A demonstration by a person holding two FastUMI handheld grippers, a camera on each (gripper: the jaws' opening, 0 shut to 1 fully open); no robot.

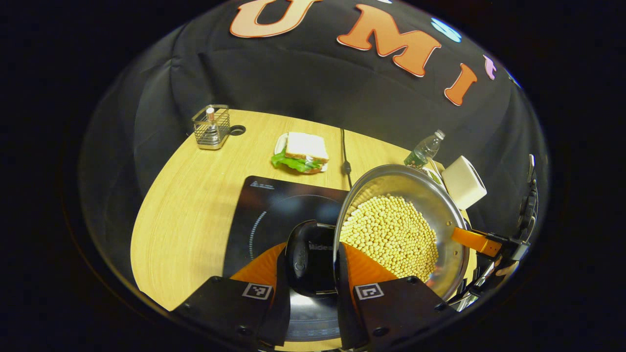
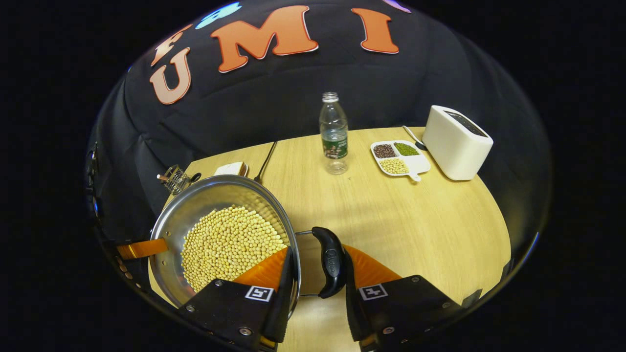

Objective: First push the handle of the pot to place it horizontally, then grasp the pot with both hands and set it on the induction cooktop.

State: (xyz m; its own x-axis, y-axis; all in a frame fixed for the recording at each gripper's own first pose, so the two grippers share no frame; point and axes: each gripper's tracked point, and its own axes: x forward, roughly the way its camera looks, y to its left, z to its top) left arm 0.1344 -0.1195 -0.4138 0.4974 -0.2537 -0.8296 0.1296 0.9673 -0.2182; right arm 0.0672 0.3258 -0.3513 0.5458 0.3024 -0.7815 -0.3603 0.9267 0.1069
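In the left gripper view, going left to right, a wire basket (image 1: 211, 126) with a small bottle in it stands at the far left corner of the wooden table (image 1: 190, 205). Next comes a sandwich (image 1: 302, 152) with lettuce on a small plate, then a dark cable (image 1: 345, 156) running toward the black induction cooktop (image 1: 274, 215). The steel pot (image 1: 430, 195), filled with yellow beans (image 1: 391, 232), hangs raised above the cooktop's right part and looks tilted. The left gripper (image 1: 311, 288) is closed around the pot's black side handle (image 1: 308, 256), one finger on each side of it, touching it. Past the pot stand a plastic bottle (image 1: 424, 149) and a white toaster (image 1: 463, 182), and at the pot's far rim the other gripper reaches in.

The right gripper view adds things the first hides. From left: the other gripper's finger at the pot's (image 2: 195, 215) far rim, the wire basket (image 2: 175, 179), the beans (image 2: 230, 244), and the sandwich edge (image 2: 231, 168) behind the rim. The right gripper (image 2: 317, 288) straddles the pot wall: one finger inside against the rim, the other outside, touching the black side handle (image 2: 331, 261); narrowly open, pinching rim and handle together. Farther right stand the bottle (image 2: 334, 134), a divided dish (image 2: 400, 157) with three kinds of grains, and the toaster (image 2: 457, 142), all on bare table (image 2: 440, 230).
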